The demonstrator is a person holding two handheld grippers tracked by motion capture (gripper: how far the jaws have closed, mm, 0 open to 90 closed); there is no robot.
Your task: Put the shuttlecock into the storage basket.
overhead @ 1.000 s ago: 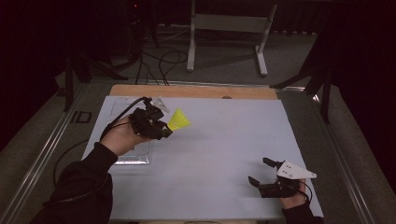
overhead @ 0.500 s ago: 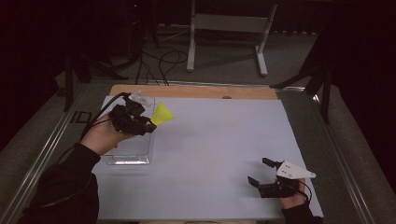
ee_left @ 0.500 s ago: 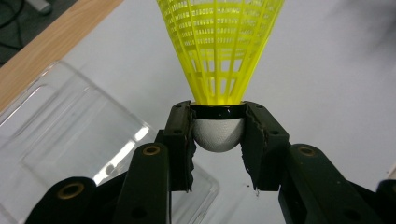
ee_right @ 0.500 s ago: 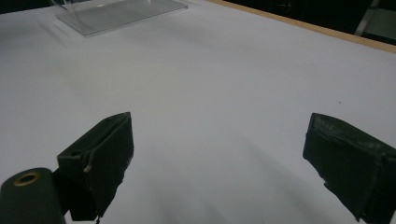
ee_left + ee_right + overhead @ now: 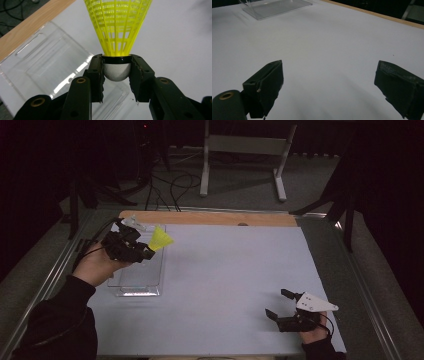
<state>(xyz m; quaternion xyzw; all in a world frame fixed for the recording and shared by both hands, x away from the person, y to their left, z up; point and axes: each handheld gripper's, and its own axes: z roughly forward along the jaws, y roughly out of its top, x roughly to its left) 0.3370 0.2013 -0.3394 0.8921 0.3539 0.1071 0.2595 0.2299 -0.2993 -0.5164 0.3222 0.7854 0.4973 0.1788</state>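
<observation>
- Shuttlecock (image 5: 117, 27), yellow plastic skirt, white rounded cork: held in the air by the left gripper (image 5: 145, 254), above the far end of the clear tray (image 5: 137, 290). Not resting on anything.
- Grip: in the left gripper view both black pads (image 5: 96, 75) clamp the cork (image 5: 117, 72) from its two sides, just under the black band. Skirt flares away from the gripper, so the long axis runs straight out along the jaws.
- High view: that axis lies roughly level, skirt (image 5: 161, 239) pointing toward the counter's middle and slightly away from the person; cork end toward the hand.
- Tray sits flat on the white counter (image 5: 240, 285) at its left side, open side up, empty as far as the pictures show. It lies directly below and a little nearer the person than the shuttlecock.
- Judgement: the work looks like placing the shuttlecock in the tray. Deciding relation is vertical: tray beneath the cork, so lowering with a small pull back toward the person should land it inside the walls.
- Right gripper (image 5: 281, 306): low at the counter's near right corner, jaws standing wide with nothing between them, well apart from the tray. Left hand is plainly the nearer one.
</observation>
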